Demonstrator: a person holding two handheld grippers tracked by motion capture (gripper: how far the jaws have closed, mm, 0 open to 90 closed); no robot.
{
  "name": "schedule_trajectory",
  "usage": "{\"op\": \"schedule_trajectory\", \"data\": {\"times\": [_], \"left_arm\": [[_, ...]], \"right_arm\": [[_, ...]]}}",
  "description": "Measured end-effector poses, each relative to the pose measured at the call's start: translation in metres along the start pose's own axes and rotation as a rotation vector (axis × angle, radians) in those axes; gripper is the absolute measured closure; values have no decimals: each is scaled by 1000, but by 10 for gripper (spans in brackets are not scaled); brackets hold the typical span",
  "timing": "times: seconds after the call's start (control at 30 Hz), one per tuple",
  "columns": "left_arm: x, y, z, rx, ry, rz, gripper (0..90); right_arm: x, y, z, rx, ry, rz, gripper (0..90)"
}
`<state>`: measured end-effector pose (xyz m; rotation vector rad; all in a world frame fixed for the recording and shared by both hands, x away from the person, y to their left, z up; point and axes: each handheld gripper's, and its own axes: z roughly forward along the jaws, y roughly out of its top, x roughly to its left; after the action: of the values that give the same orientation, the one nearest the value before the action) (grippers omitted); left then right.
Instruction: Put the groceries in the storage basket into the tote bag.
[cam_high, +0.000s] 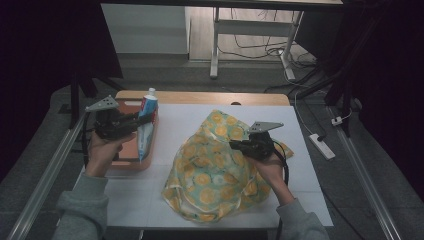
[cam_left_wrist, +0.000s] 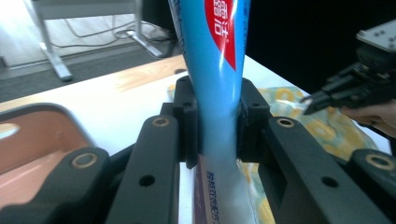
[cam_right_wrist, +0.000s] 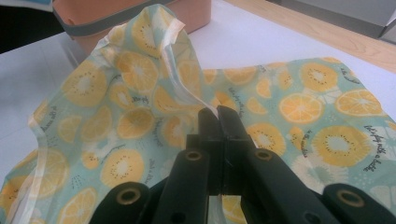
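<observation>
The blue-and-white plastic toothpaste tube with a red label panel is held off the table above the right edge of the orange rectangular plastic tray, at the left side of the white table top. Its long axis runs roughly upright, leaning slightly; the white cap end points up and away from the person, the flat crimped end down towards the tray.

The left gripper pinches this tube across its middle. In the left gripper view both black pads press against the tube's sides, the jaws parted only by the tube's width.

The right gripper stands over the centre of the table, its jaws pressed together on a raised fold of the pale green plastic bag printed with yellow orange slices. In the right gripper view the bag's edge rises from between the closed jaw tips. The rest of the bag lies crumpled on the table top, just right of the tray.
</observation>
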<state>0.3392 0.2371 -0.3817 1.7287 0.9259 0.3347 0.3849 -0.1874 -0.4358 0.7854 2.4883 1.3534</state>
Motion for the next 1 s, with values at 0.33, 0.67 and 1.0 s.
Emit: {"op": "schedule_trajectory", "data": {"times": [0.33,0.67,1.0], "left_arm": [[-21,-7,32,57,-54,40,735],[-56,-7,58,95,-156,112,735],[-92,-7,78,135,-236,209,735]], "right_arm": [[0,0,0,0,0,-3,891],[0,0,1,0,1,-3,891],[-1,1,-1,-6,0,0,891]]}}
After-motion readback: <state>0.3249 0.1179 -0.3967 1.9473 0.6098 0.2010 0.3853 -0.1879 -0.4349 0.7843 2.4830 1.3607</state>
